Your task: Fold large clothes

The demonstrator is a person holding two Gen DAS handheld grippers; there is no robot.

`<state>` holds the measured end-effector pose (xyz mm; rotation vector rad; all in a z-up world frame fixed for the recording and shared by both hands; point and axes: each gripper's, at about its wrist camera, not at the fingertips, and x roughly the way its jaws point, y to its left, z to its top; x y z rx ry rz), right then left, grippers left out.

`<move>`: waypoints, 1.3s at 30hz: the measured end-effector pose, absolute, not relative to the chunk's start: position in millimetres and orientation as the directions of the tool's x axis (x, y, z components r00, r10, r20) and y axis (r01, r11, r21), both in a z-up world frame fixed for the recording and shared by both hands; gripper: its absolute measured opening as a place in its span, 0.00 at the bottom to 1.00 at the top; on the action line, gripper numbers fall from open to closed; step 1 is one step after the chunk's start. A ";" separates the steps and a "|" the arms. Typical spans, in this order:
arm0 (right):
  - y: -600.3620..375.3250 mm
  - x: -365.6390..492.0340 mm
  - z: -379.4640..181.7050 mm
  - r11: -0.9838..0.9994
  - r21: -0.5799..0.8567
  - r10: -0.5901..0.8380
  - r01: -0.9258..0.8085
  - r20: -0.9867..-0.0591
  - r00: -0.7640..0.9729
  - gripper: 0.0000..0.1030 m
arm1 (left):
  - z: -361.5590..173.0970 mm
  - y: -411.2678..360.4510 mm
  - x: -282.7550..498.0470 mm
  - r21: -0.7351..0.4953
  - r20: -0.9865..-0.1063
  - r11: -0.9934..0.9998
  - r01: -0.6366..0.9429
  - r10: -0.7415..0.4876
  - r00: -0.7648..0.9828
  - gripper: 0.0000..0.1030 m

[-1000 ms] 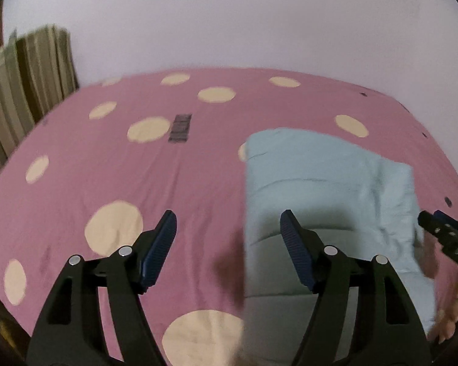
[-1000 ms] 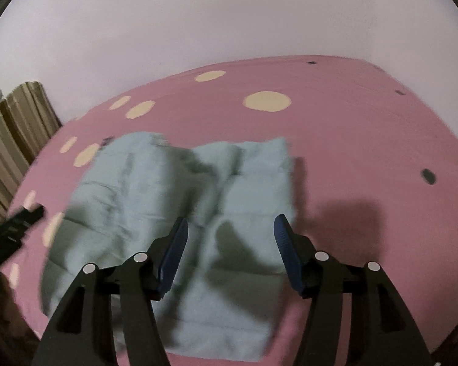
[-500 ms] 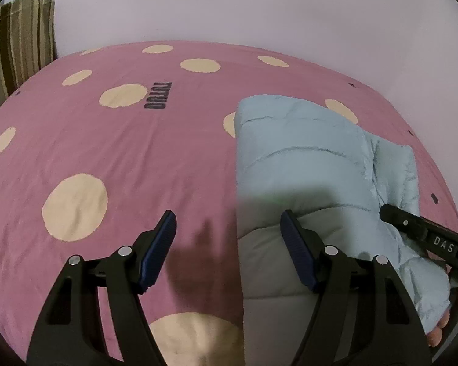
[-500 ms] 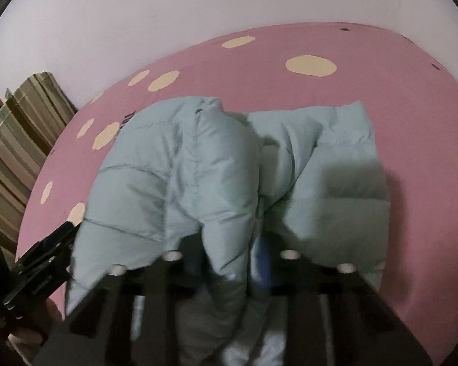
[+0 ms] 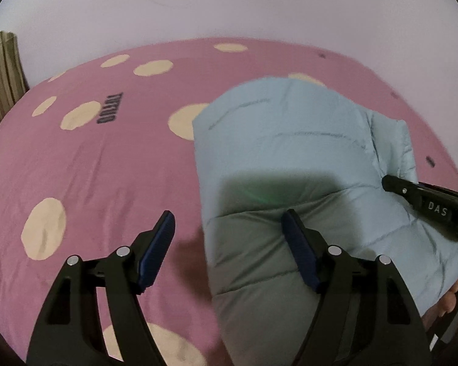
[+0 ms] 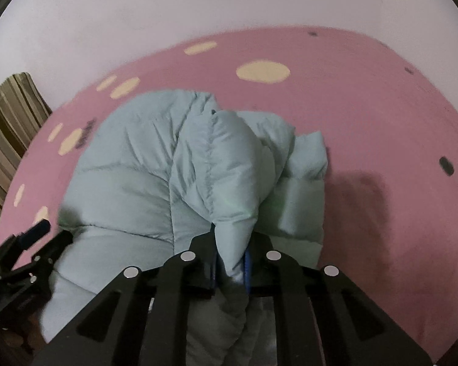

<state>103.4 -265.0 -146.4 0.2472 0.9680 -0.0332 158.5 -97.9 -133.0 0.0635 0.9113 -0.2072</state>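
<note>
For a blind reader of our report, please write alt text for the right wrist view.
The right gripper is shut on a fold of a pale blue puffer jacket that lies bunched on a pink bedspread with cream dots. The left gripper shows at the lower left, beside the jacket.

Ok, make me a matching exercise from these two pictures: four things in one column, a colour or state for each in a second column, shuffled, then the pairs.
Column one:
1. puffer jacket
2. bedsheet
3. left tool
4. right tool

Column two:
A. pink with cream spots
B. clamped on a fold of fabric
C. pale blue, quilted
D. jaws apart, one finger over the jacket's edge, gripping nothing

Pairs: 1-C, 2-A, 3-D, 4-B
</note>
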 end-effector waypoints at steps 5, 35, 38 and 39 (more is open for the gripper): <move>-279.4 110.5 -174.8 0.960 0.239 0.125 0.147 -0.833 0.539 0.15 | -151.6 -110.0 166.6 -0.008 -0.816 0.976 0.220 -0.134 0.562 0.70; -246.1 20.9 -103.7 0.975 0.198 0.088 0.102 -0.764 0.639 0.26 | -126.1 -95.6 129.5 -0.084 -0.762 0.966 0.244 -0.220 0.609 0.67; -241.4 20.3 -119.1 0.980 0.160 0.059 0.116 -0.794 0.604 0.26 | -139.2 -97.2 132.1 -0.094 -0.784 0.966 0.241 -0.221 0.580 0.67; -241.9 21.4 -124.6 0.981 0.150 0.047 0.124 -0.803 0.595 0.26 | -144.3 -97.5 133.7 -0.102 -0.792 0.965 0.242 -0.226 0.567 0.67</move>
